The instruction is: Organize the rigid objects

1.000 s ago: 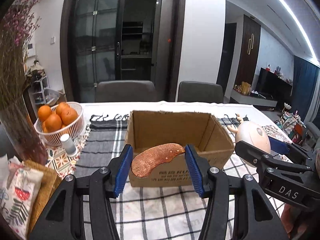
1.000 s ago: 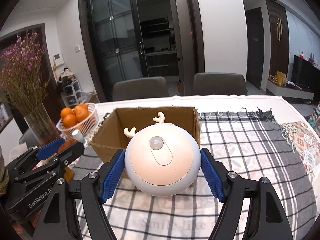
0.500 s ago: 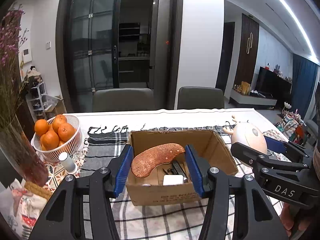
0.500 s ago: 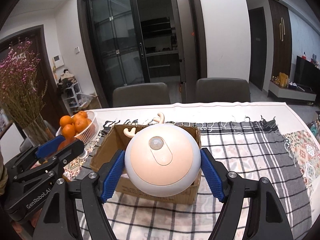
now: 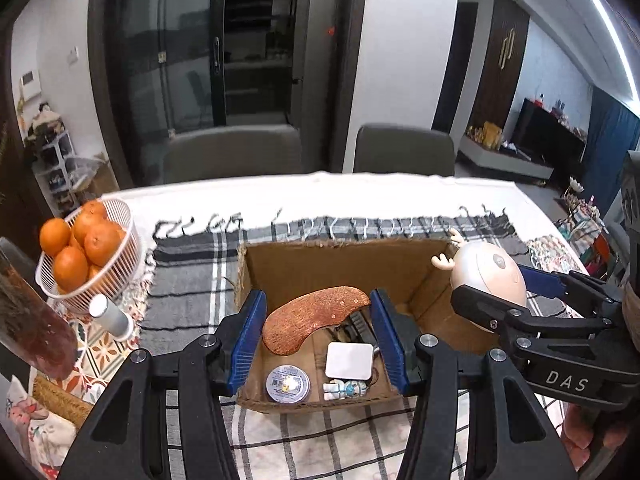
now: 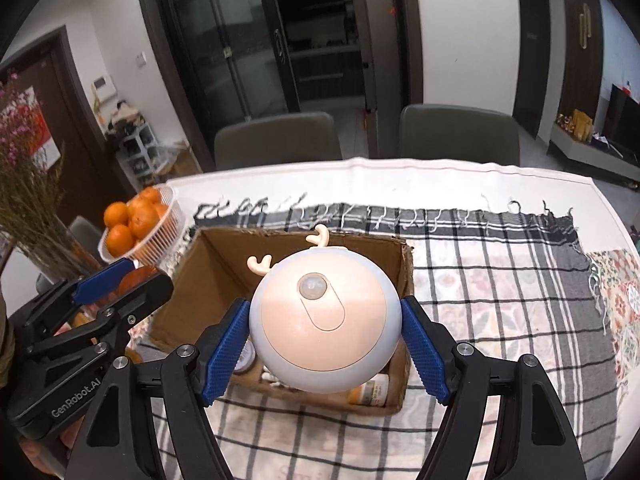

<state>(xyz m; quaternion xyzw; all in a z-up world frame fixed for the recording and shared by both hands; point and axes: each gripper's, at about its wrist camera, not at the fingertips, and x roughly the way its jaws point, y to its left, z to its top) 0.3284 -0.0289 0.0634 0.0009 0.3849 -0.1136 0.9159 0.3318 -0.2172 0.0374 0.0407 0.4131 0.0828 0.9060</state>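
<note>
Change: cardboard box (image 5: 340,264) now beneath both loads | left gripper (image 5: 317,340) clamps copper-brown curved piece (image 5: 314,318) | right gripper (image 6: 325,344) clamps antlered round lamp (image 6: 325,320) | drop-in seems next.

Colours and patterns over the brown cardboard box (image 5: 344,264)

Coppery, speckled brown on the curved piece (image 5: 316,318) between blue pads (image 5: 248,344) of the black left gripper (image 5: 316,340); peach face and pale grey-white shell on the antlered round toy (image 6: 324,320) (cream antlers at 12 o'clock). Grey, black and white plaid on the cloth (image 6: 500,272). Orange fruit (image 5: 80,248) in a white wire basket (image 5: 124,248) at 9 o'clock. White square (image 5: 349,360) and blue-rimmed disc (image 5: 287,383) inside.
</note>
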